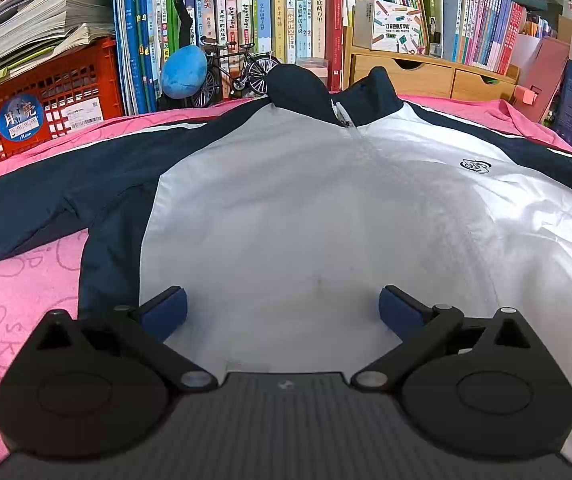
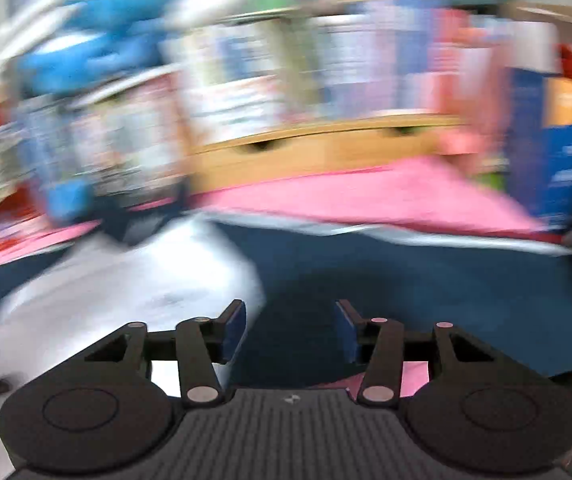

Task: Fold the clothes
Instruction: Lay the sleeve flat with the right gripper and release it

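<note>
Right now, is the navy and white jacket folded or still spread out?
Spread out. The navy and white zip jacket lies front-up on the pink blanket, both navy sleeves extended sideways, no fold made yet.

The jacket [image 1: 306, 208] is thin woven cloth with a faint sheen on its white panel — the navy parts look matt. Under it, the pink blanket [image 1: 10, 320] is soft, fuzzy cloth. The left gripper [image 1: 284, 312] is matt black plastic with blue pads. Behind, the crate [image 1: 46, 92] is glossy red plastic — the drawers [image 1: 426, 74] are pale, smooth wood.
</note>
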Demonstrator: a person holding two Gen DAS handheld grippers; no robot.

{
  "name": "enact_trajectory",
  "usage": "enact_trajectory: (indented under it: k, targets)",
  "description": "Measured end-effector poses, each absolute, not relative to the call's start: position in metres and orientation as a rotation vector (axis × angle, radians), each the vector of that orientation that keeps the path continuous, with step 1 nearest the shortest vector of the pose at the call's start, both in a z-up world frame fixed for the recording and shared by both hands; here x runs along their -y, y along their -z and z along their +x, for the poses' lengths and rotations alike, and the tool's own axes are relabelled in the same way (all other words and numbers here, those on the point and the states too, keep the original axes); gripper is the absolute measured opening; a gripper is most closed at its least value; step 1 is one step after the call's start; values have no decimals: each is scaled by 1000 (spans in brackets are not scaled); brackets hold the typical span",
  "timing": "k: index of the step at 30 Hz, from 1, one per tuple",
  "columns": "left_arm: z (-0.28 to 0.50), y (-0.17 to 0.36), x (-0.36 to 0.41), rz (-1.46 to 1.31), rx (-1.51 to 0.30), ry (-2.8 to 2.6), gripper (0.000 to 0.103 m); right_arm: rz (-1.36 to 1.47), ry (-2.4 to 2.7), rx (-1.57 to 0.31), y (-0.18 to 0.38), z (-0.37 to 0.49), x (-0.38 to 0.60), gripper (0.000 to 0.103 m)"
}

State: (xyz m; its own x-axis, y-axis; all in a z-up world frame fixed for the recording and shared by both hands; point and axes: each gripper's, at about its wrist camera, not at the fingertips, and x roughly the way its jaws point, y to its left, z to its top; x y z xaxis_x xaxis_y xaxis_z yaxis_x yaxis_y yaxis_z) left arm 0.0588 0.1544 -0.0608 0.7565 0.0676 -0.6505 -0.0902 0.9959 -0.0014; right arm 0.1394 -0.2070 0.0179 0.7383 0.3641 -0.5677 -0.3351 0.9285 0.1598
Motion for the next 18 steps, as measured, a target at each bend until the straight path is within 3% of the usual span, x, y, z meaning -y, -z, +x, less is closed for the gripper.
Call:
enact_trajectory:
  k: [5, 8, 12, 15, 18]
  targets:
    - [59, 61, -154, -35, -708, -85, 103, -103, -332, -731, 22, 155, 171, 50]
    - [58, 61, -155, -36, -708, -84, 103, -222, -157, -680, 27, 184, 170, 53]
    - [58, 61, -155, -37, -708, -82, 103, -163, -104, -718, 5, 195, 154, 53]
    - [58, 61, -155, -38, -708, -81, 103, -184, -266, -666, -9, 174, 107, 63]
    - [58, 61, -156, -42, -706, -80, 103, -199, -435, -695, -9, 169, 51, 64]
